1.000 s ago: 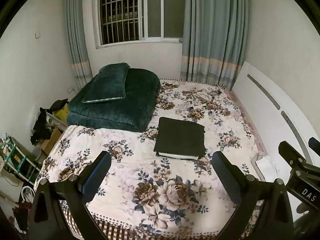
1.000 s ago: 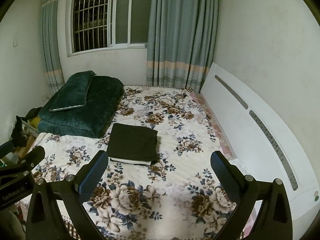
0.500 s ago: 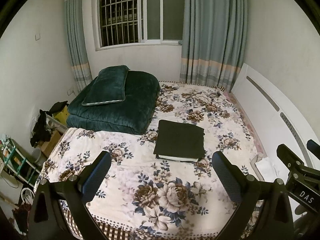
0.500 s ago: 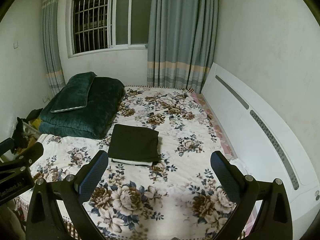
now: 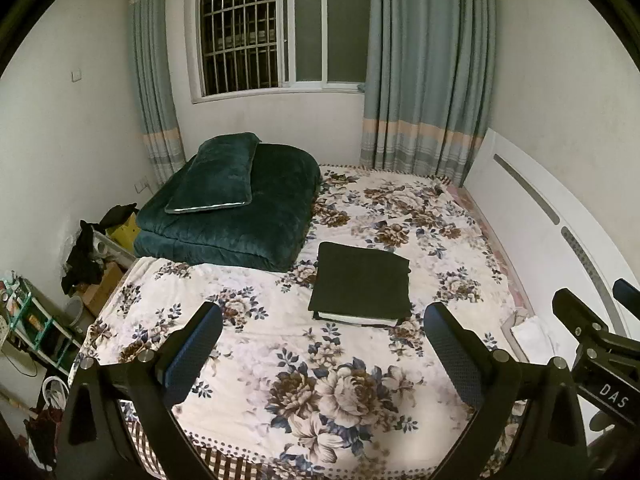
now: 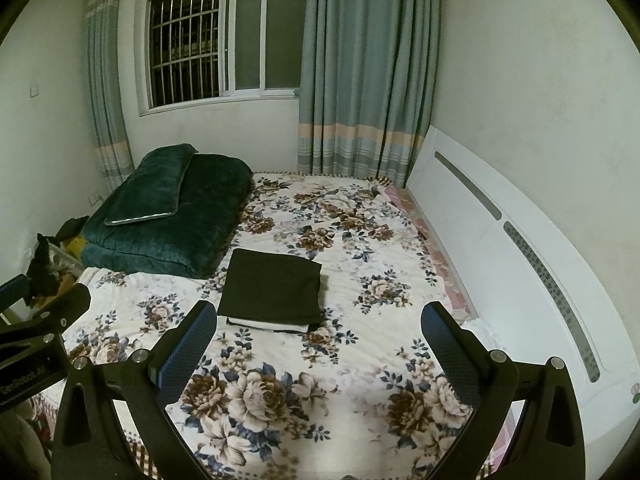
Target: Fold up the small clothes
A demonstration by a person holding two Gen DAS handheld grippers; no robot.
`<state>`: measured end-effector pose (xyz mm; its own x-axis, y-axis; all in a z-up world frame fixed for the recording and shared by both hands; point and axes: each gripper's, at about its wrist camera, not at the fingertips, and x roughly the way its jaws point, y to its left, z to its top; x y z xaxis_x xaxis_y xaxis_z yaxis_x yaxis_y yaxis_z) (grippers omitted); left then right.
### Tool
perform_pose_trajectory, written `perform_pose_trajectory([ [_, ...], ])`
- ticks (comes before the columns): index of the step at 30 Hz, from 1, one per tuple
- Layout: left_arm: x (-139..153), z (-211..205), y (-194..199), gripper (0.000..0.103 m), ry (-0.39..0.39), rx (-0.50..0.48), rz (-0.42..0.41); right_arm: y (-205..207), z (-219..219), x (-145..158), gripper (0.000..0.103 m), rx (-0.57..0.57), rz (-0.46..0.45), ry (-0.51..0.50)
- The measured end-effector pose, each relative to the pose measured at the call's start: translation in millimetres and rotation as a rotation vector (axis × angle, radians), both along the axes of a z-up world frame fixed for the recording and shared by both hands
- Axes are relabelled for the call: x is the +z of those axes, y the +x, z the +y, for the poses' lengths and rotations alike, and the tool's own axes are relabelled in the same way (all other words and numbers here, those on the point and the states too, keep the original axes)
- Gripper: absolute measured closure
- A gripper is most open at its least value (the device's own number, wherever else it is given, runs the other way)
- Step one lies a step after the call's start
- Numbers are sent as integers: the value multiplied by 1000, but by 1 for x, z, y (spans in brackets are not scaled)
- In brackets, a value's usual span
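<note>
A dark folded garment (image 5: 362, 280) (image 6: 272, 287) lies flat in the middle of the floral bed (image 5: 256, 336) (image 6: 380, 248), with a light layer showing at its near edge. My left gripper (image 5: 323, 328) hangs open above the bed's near part, well short of the garment, nothing between its fingers. My right gripper (image 6: 318, 326) is also open and empty, held at a similar height to the right. Each gripper's body shows at the edge of the other's view: the right one (image 5: 596, 344) and the left one (image 6: 36, 328).
A folded dark green quilt (image 5: 240, 216) with a pillow (image 5: 216, 178) on top fills the bed's far left corner. A white headboard (image 6: 520, 248) runs along the right. Clutter and a green rack (image 5: 28, 320) stand on the floor at left. Curtains and a barred window (image 5: 280, 28) lie beyond.
Both grippers have drawn back and risen slightly from the bed, so the garment looks a little farther off. Both stay open and empty.
</note>
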<state>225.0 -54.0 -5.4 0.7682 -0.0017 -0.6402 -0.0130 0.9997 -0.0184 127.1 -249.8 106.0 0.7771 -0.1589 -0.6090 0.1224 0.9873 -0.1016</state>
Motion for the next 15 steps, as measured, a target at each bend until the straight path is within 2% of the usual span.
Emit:
perform_pose_trajectory([
  [15, -1, 1, -1, 0, 0, 1, -4, 1, 9, 1, 0, -2, -2, 4],
])
